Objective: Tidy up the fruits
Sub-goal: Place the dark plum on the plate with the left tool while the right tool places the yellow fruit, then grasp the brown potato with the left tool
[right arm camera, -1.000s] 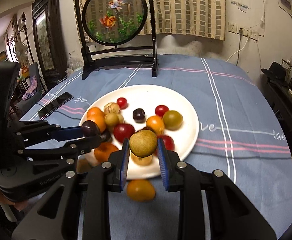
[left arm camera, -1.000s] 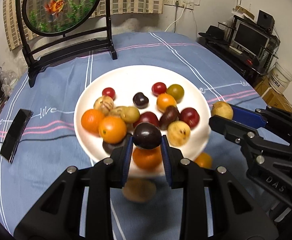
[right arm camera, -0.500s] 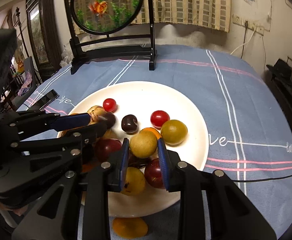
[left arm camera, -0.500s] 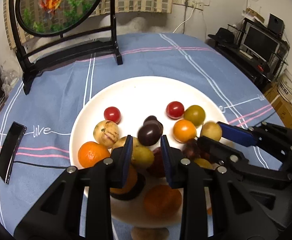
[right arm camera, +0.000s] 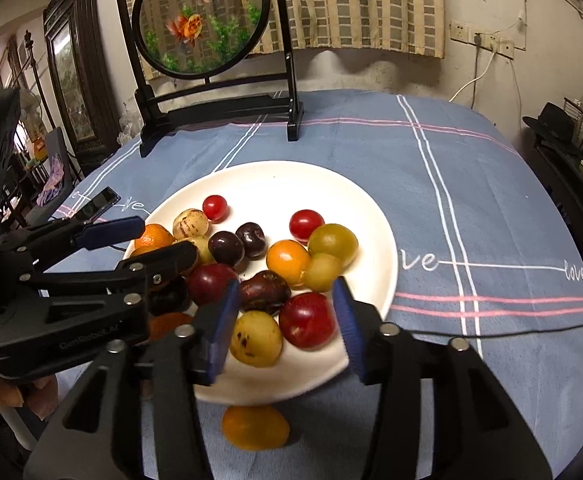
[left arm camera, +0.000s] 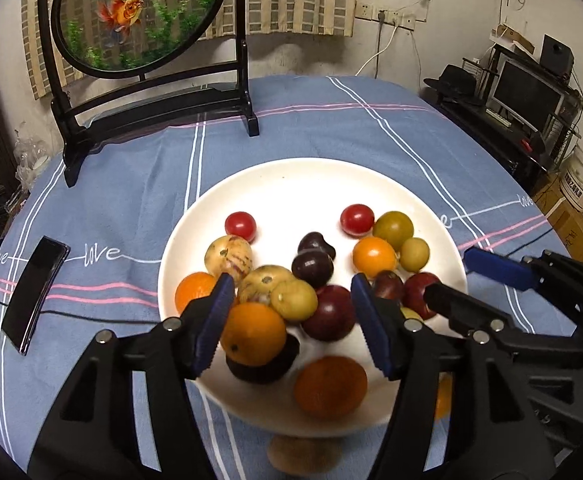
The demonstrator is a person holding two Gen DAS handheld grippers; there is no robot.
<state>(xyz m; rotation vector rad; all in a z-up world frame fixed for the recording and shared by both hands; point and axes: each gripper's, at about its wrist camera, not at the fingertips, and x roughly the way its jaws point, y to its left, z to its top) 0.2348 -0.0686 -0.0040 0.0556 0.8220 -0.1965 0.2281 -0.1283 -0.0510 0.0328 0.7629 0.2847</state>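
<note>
Fruits heaped on white plate (left arm camera: 275, 184), plate taken as landmark on blue tablecloth (left arm camera: 131, 184). Left gripper (left arm camera: 291, 316) above near-left part of plate, fingers spread wide, holding nothing; orange (left arm camera: 253, 334) and yellow-green fruit (left arm camera: 294, 300) visible between blue pads. Right gripper (right arm camera: 287, 320) above near-right part of plate, fingers likewise spread and empty; red plum (right arm camera: 306, 326) and spotted yellow fruit (right arm camera: 256, 338) in gap. Dark plum (left arm camera: 312, 267) and green-yellow fruit (right arm camera: 323, 272) near plate centre. Stray orange fruit (right arm camera: 255, 428) on cloth just off near rim; brownish fruit (left arm camera: 303, 456) likewise, blurred. Phone (left arm camera: 35, 292) well left of plate. Judged light, round, smooth-skinned, prone to rolling and bruising: best pinched across widest girth, gently, pads level, one fruit only, neighbours undisturbed.
</note>
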